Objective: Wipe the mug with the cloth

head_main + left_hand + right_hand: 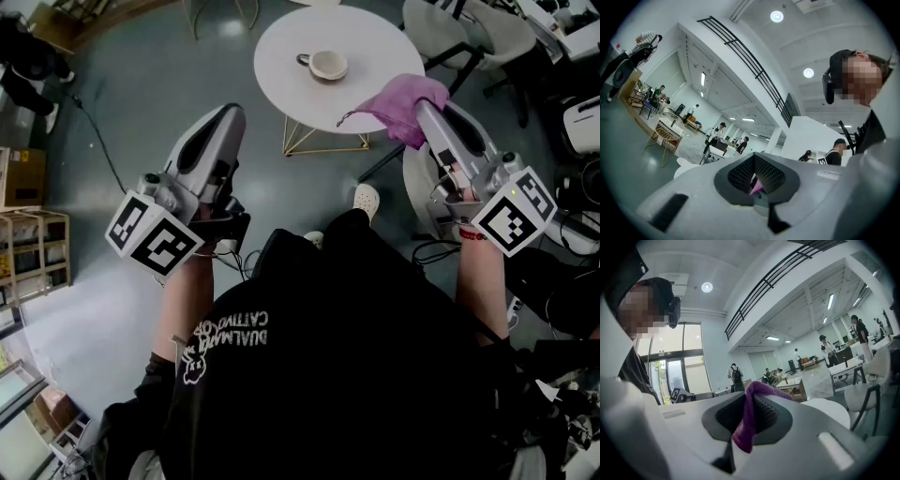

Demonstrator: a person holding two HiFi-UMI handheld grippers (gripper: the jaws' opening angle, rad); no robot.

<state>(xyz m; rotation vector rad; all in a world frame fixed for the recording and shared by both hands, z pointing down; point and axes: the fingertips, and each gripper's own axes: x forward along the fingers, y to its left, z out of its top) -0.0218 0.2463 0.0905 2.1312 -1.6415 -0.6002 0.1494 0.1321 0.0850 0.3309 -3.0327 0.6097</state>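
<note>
A cream mug (327,65) stands upright on the round white table (380,42), handle to the left. My right gripper (422,109) is shut on a purple cloth (405,103), which bunches over the table's near right edge, apart from the mug. In the right gripper view the cloth (746,427) hangs down between the pads of the right gripper (750,397). My left gripper (232,114) is shut and holds nothing; it hovers over the floor, left of and nearer than the table. In the left gripper view the left gripper (754,161) shows its jaws together, with a purple sliver showing behind the slit.
The table stands on gold wire legs (319,142). Pale chairs (469,33) crowd the far right. A wooden shelf and a cardboard box (23,178) line the left edge, and a black cable (98,141) runs over the grey floor. People stand far off in both gripper views.
</note>
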